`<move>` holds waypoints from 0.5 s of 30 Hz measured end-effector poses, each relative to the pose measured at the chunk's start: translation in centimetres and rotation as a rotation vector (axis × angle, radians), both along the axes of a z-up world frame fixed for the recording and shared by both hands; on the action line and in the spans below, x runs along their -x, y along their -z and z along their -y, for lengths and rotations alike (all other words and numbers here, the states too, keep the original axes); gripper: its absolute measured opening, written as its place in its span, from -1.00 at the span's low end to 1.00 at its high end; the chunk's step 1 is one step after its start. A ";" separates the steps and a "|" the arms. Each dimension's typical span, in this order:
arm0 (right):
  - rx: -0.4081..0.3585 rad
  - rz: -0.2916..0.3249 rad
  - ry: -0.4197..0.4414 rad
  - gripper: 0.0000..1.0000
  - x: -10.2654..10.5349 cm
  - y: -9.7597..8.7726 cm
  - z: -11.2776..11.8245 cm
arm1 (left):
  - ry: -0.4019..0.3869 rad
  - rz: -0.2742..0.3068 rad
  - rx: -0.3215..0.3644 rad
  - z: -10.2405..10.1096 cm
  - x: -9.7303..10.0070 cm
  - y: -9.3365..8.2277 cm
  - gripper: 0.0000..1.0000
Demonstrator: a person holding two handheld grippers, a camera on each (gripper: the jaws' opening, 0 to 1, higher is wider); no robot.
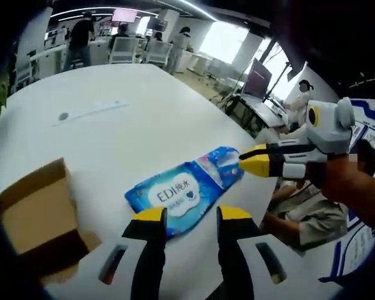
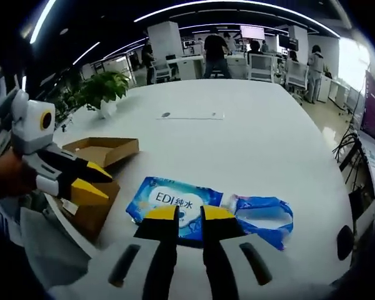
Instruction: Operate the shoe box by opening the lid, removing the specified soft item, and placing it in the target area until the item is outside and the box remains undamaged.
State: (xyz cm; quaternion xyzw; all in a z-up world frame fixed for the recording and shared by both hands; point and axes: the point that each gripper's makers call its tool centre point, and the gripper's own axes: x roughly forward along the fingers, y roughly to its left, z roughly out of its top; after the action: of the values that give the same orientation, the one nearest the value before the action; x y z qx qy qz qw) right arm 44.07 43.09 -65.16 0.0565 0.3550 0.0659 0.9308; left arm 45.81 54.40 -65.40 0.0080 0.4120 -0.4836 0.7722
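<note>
1. On the white table point(image 1: 144, 119), the blue wipes pack point(image 1: 184, 189) lay flat, out of the cardboard shoe box point(image 1: 37, 212), which sat open just beside it.
2. In my left gripper view, my left gripper point(image 1: 190, 215) hovered at the pack's near edge, its yellow-tipped jaws parted with a clear gap and nothing between them.
3. In that same view, my right gripper point(image 1: 253, 161) reached in from the far side of the pack; its yellow tips met at the pack's crumpled end, but I could not tell if they actually pinched the wrapper.
4. In my right gripper view, the right gripper point(image 2: 187, 214) showed its jaws nearly together over the pack point(image 2: 175, 201), with the pack's loose blue end point(image 2: 262, 215) lying off to one side of them.
5. There the box point(image 2: 100, 156) stood beside the pack, and my left gripper point(image 2: 90, 182) hung in front of the box, partly covering it.
6. Beyond the pack, a thin white strip point(image 2: 190, 115) lay on the table point(image 2: 262, 144), well apart from it.
7. A potted plant point(image 2: 103, 90) stood at the table's far edge beyond the box.
8. Past the table, people point(image 2: 215, 53) stood among office chairs point(image 2: 262, 65) and desks.
</note>
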 end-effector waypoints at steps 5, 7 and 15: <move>-0.009 0.004 -0.027 -0.75 -0.1 -0.5 -2.5 | -0.020 0.000 -0.002 -2.1 0.0 -0.2 -0.41; -0.011 0.001 -0.040 -0.75 0.0 -0.5 -3.6 | -0.025 0.001 -0.003 -3.0 0.2 -0.3 -0.41; -0.010 -0.015 -0.101 -0.75 0.2 -0.5 -8.2 | -0.056 0.001 -0.006 -7.7 0.6 -0.2 -0.41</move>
State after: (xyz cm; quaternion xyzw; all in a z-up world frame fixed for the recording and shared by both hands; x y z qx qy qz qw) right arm 43.85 51.26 -64.68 0.0434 0.3640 0.1142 0.9233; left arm 45.24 62.09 -65.24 -0.0012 0.4132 -0.4606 0.7856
